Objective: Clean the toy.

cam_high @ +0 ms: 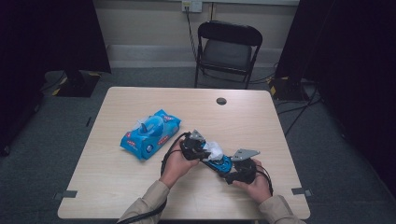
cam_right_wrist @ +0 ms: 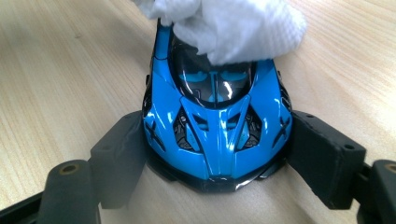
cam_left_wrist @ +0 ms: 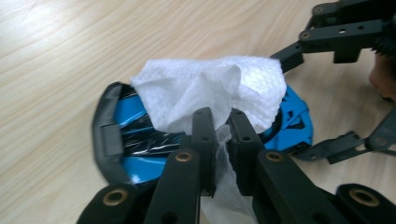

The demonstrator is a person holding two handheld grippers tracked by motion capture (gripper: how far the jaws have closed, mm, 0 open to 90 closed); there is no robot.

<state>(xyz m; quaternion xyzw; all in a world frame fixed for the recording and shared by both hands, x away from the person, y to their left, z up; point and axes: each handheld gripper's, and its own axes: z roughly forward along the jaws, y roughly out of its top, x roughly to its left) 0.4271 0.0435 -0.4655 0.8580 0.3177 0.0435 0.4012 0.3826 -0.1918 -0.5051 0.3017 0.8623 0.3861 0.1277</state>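
Note:
A blue toy sports car (cam_right_wrist: 217, 126) stands on the wooden table (cam_high: 140, 182), and my right gripper (cam_right_wrist: 217, 161) is shut on its two sides. A white wet wipe (cam_left_wrist: 210, 91) is pressed onto the car's roof (cam_left_wrist: 140, 140), pinched in my shut left gripper (cam_left_wrist: 222, 123). In the high view the left gripper (cam_high: 201, 148) meets the wipe (cam_high: 214, 149) over the car (cam_high: 220, 163), with the right gripper (cam_high: 233, 171) just behind it toward the person. The wipe (cam_right_wrist: 229, 25) hides the car's far end.
A blue pack of wet wipes (cam_high: 150, 134) with its lid up lies on the table left of the grippers. A round cable hole (cam_high: 221, 101) sits near the far edge. A black folding chair (cam_high: 226, 49) stands beyond the table.

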